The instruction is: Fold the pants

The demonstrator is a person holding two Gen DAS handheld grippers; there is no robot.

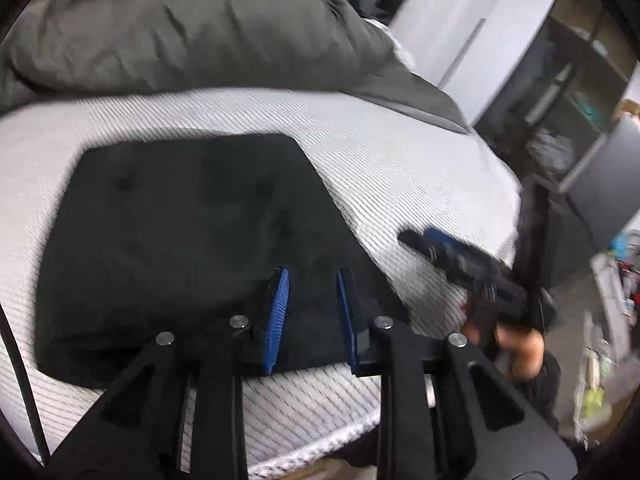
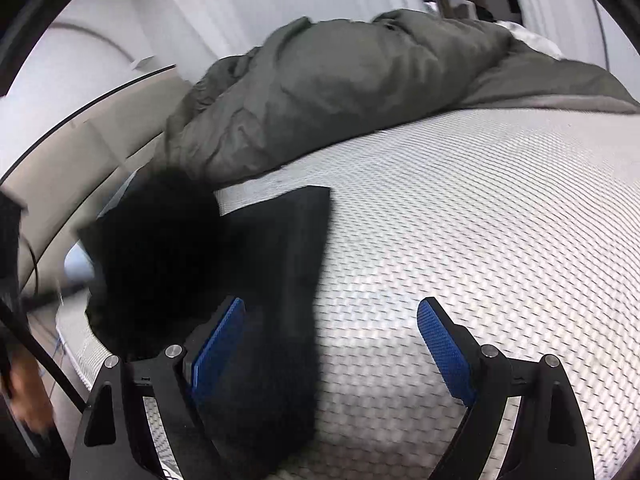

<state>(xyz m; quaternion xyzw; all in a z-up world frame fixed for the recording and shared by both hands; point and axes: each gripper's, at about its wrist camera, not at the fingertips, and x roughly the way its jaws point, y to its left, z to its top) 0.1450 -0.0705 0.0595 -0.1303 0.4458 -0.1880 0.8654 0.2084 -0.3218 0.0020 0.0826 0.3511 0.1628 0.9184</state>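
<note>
The black pants (image 1: 180, 232) lie folded into a flat rectangle on the white quilted mattress (image 1: 400, 160). My left gripper (image 1: 312, 272) hovers over their near right part. Its blue pads stand a narrow gap apart and nothing is visibly pinched between them. My right gripper (image 1: 424, 240) shows blurred at the right over bare mattress, held by a hand (image 1: 516, 344). In the right wrist view my right gripper (image 2: 332, 302) is wide open, and the right edge of the pants (image 2: 288, 280) lies between its fingers, untouched. A black motion blur (image 2: 152, 248) hides their left part.
A bunched grey-green duvet (image 1: 200, 28) (image 2: 360, 80) covers the far side of the bed. The mattress ends at the right, where dark shelving and clutter (image 1: 580, 128) stand. A black cable (image 1: 20, 380) runs along the left edge of the view.
</note>
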